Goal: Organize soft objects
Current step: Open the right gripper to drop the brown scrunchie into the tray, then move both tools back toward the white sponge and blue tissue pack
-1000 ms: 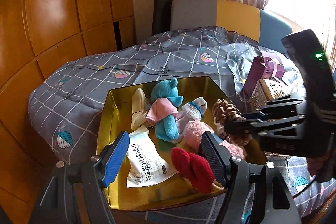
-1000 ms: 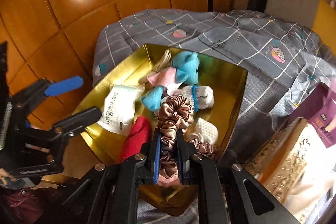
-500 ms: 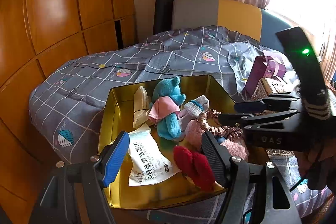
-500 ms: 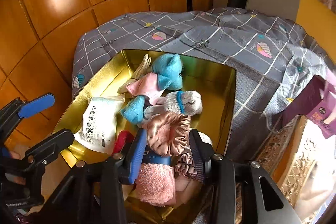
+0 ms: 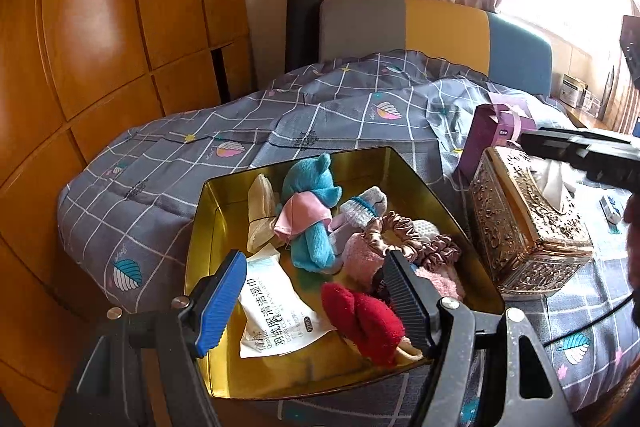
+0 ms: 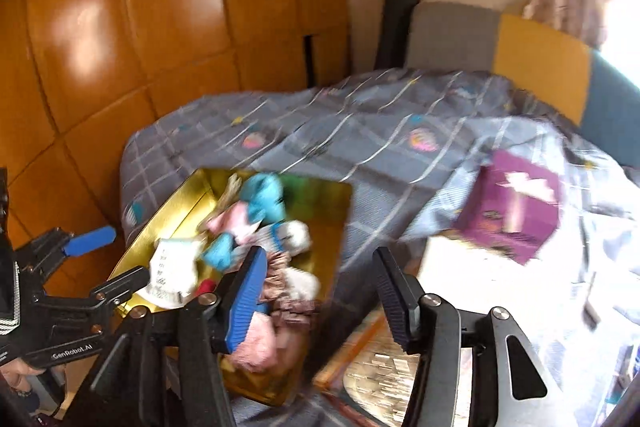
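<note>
A gold tray on the bed holds soft things: a blue plush toy, a grey sock, a brown satin scrunchie, pink socks, a red sock and a white wipes pack. My left gripper is open and empty over the tray's near end. My right gripper is open and empty, just right of the tray; that view is blurred. Its body shows at the right edge of the left wrist view.
An ornate gold tissue box stands right of the tray, with a purple box behind it. The grey checked quilt covers the bed. Wooden wardrobe panels run along the left.
My right gripper opened and let the brown scrunchie drop into the tray, then pulled back up and to the right. My left gripper has stayed open over the tray.
</note>
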The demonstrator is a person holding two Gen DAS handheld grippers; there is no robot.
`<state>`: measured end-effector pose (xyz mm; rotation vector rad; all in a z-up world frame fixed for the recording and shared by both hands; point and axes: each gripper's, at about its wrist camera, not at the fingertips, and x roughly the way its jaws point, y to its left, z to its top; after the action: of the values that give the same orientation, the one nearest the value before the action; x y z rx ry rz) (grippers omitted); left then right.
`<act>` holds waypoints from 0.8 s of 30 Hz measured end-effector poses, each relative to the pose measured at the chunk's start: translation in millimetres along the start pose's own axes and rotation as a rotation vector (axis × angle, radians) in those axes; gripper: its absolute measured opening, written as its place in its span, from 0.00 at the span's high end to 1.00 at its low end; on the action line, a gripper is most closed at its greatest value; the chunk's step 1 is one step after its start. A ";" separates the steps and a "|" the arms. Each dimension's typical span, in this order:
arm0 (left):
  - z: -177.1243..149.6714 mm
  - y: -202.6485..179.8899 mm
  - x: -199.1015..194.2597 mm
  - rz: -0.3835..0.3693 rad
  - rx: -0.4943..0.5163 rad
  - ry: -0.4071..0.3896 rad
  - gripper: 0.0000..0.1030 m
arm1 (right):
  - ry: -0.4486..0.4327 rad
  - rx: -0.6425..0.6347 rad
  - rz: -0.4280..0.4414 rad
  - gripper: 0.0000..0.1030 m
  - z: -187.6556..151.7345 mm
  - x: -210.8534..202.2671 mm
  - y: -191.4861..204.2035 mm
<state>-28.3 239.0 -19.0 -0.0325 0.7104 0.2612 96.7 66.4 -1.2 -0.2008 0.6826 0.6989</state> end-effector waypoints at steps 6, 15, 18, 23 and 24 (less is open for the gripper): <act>3.2 -11.9 -3.4 -0.010 0.030 -0.005 0.30 | -0.052 0.088 -0.093 0.44 -5.7 -35.8 -50.0; 6.2 -32.6 -8.0 -0.026 0.081 -0.011 0.30 | -0.067 0.222 -0.229 0.40 -31.4 -67.6 -119.8; 7.3 -38.5 -8.7 -0.031 0.098 -0.011 0.30 | -0.065 0.249 -0.274 0.40 -41.3 -75.1 -138.2; 9.8 -47.4 -9.6 -0.034 0.123 -0.017 0.30 | -0.075 0.310 -0.362 0.37 -54.8 -90.6 -172.0; 10.4 -49.0 -9.9 -0.033 0.128 -0.018 0.30 | -0.077 0.322 -0.381 0.36 -57.7 -93.8 -179.6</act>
<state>-16.6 190.6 -7.5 0.0796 0.7071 0.1836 131.6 -141.2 5.5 -0.0045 0.6505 0.2249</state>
